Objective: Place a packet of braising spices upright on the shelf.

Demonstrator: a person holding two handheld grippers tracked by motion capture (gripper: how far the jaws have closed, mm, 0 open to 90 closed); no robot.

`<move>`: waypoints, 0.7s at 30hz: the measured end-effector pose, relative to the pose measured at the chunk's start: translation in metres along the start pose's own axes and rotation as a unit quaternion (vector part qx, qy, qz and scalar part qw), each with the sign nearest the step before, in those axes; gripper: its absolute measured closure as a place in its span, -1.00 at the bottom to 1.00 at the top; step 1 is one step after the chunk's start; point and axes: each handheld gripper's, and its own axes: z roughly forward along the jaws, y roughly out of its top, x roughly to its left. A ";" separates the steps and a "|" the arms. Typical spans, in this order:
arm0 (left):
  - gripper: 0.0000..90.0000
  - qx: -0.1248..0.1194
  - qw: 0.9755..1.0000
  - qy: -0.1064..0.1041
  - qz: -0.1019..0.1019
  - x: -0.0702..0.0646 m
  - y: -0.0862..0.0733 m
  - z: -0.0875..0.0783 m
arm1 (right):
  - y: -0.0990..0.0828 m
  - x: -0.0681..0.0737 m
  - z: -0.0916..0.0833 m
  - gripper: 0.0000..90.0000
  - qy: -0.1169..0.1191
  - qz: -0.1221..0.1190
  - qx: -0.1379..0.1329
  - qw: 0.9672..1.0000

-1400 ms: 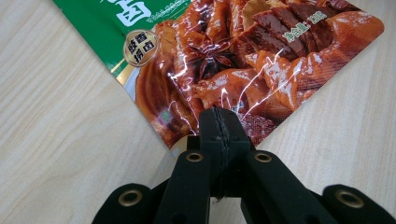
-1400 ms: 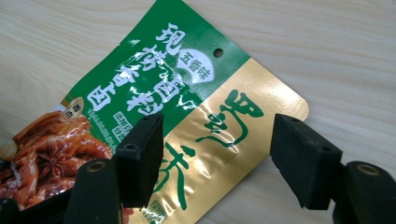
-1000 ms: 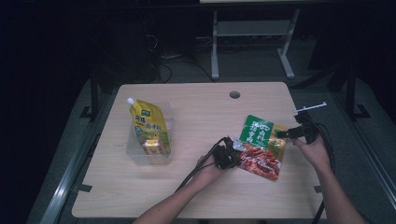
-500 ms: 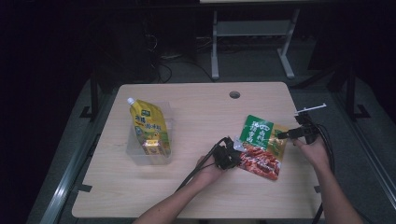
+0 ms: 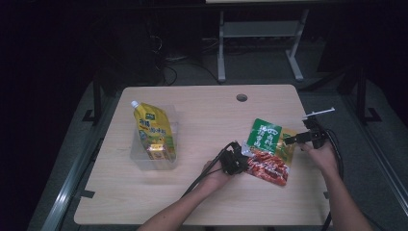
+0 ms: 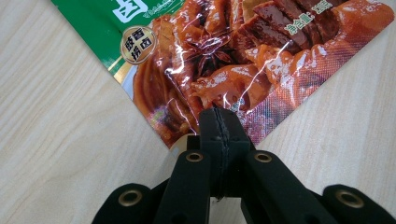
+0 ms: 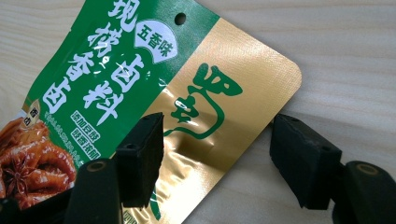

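**A:** Two packs on the counter (image 5: 192, 202). Light wood-grain top, cable hole (image 5: 241, 97) near the far edge. Room dark; a pale metal frame (image 5: 260, 43) stands on the floor behind.

**B:** Which packs?

**A:** Yellow spouted pouch (image 5: 153, 131) lies in a clear tray (image 5: 139, 161), left side. Snack pouch (image 5: 268, 150) lies right of centre, flat on the wood, well apart from the tray.

**B:** Print on the snack pouch?

**A:** Green and gold top, red braised-meat photo below. White Chinese characters on the green; small badge reads 五香味. Hang hole at the top edge. Text on the yellow pouch is too small to read.

**B:** Tools?

**A:** Left tool (image 6: 219, 135) clamped shut on the snack pouch's bottom corner. Right tool (image 7: 217, 156) has its jaws apart, astride the gold corner, one over the foil, one over bare wood; they've just been closing a little, pads not pressing.
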 end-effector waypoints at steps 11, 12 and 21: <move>0.99 -0.001 1.000 0.002 0.002 0.000 0.000 0.000 | 0.000 -0.002 -0.001 -0.04 0.007 0.009 -0.003 1.000; 1.00 -0.003 1.000 0.002 0.002 0.000 0.000 0.000 | 0.000 -0.002 -0.002 -0.02 0.009 0.014 -0.004 1.000; 0.99 -0.002 1.000 0.002 0.002 -0.001 0.000 0.001 | -0.001 0.000 -0.003 0.12 0.027 0.004 -0.005 1.000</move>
